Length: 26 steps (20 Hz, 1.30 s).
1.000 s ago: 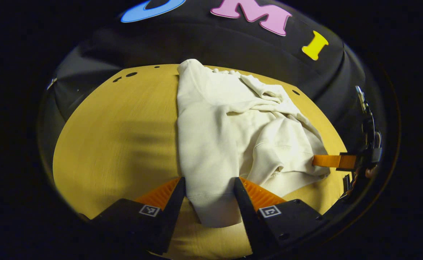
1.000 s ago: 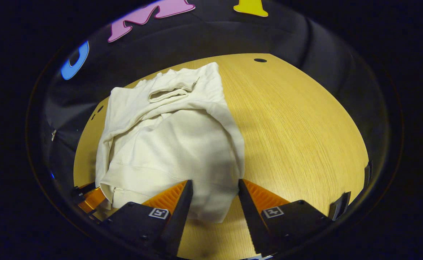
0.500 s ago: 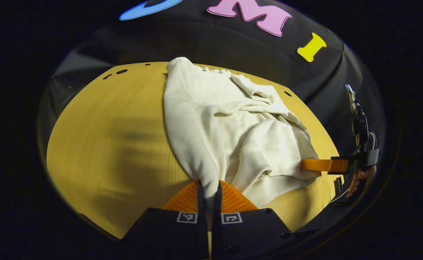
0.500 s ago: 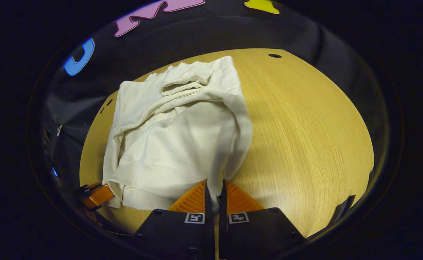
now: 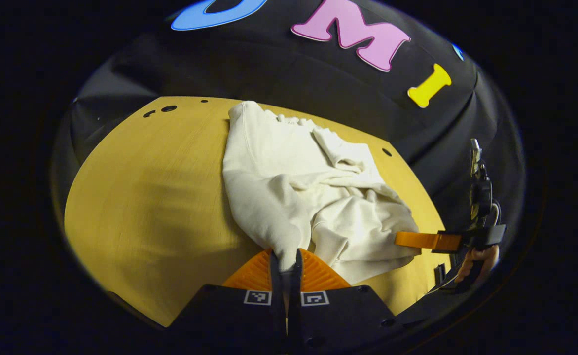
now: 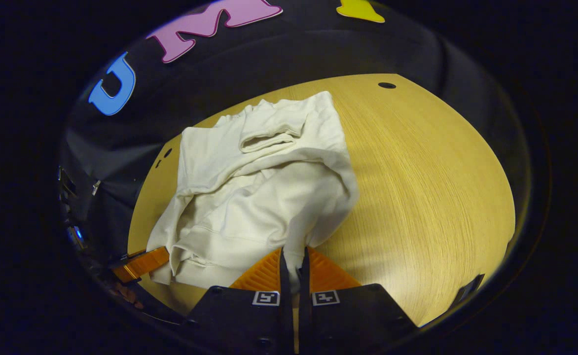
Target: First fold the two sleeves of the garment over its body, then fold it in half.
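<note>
**Both near corners pinched, half-fold about to start**

The cream garment [image 5: 289,197] lies centre frame in the left gripper view, running from bottom centre up toward the top edge of the wooden table [image 5: 146,197]. Both sleeves lie bunched across its body, one cuff resting upper centre in the right gripper view. So the sleeve step looks done, though untidily.

Left gripper [image 5: 285,261], bottom centre of its own view: jaws closed on the garment's near hem corner, cloth rising in a ridge from between the orange fingers. Right gripper [image 6: 293,261], bottom centre of its view: likewise clamped on the opposite near corner. It also appears at lower right of the left gripper view, an orange finger touching the hem, a hand [image 5: 476,259] behind it.

Holding both near corners makes sense: the hem can be carried as one edge toward the collar end. Judgement: loose sleeves may slip during the lift.
</note>
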Available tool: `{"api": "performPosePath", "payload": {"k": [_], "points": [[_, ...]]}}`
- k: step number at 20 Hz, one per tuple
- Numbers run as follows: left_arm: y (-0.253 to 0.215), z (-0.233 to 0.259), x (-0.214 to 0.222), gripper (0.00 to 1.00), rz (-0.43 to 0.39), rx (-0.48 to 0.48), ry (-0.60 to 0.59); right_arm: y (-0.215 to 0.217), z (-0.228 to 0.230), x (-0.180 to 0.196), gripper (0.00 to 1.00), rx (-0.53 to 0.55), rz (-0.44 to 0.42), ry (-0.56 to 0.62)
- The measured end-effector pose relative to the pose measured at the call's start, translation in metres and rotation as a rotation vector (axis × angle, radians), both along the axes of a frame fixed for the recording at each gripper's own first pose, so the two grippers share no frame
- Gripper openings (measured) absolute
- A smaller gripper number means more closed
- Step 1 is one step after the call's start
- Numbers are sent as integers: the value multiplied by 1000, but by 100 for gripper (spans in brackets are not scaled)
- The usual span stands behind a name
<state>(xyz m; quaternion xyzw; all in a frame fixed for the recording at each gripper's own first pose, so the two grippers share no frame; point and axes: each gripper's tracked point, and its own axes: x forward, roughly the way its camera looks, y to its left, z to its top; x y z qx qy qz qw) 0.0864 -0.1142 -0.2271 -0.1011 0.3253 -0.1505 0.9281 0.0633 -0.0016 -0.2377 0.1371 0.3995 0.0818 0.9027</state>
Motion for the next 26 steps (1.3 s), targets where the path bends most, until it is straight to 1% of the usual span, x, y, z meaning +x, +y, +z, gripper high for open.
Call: {"api": "performPosePath", "payload": {"k": [2, 7, 11, 14, 16, 18, 21, 23, 26], "points": [[1, 20, 13, 7, 9, -7, -36, 8, 17, 13, 9, 7, 23, -28], [-2, 69, 54, 7, 27, -43, -101, 29, 60, 69, 9, 63, 37, -105], [-4, 112, 100, 7, 68, -149, -107, 28, 98, 118, 9, 109, 6, -160], [-3, 133, 133, 7, 68, -186, -100, 22, 119, 152, 8, 122, -16, -177], [3, 139, 167, 7, 68, -144, -114, 24, 126, 183, 9, 103, -8, -190], [3, 136, 190, 7, 70, -125, -109, 23, 128, 204, 9, 83, -17, -205], [3, 128, 230, 7, 74, -103, -106, 24, 122, 237, 8, 78, -42, -195], [5, 120, 255, 7, 78, -87, -101, 24, 115, 256, 8, 85, -76, -180], [5, 107, 288, 14, 69, -37, -113, 21, 96, 276, 10, 84, -117, -150]]}}
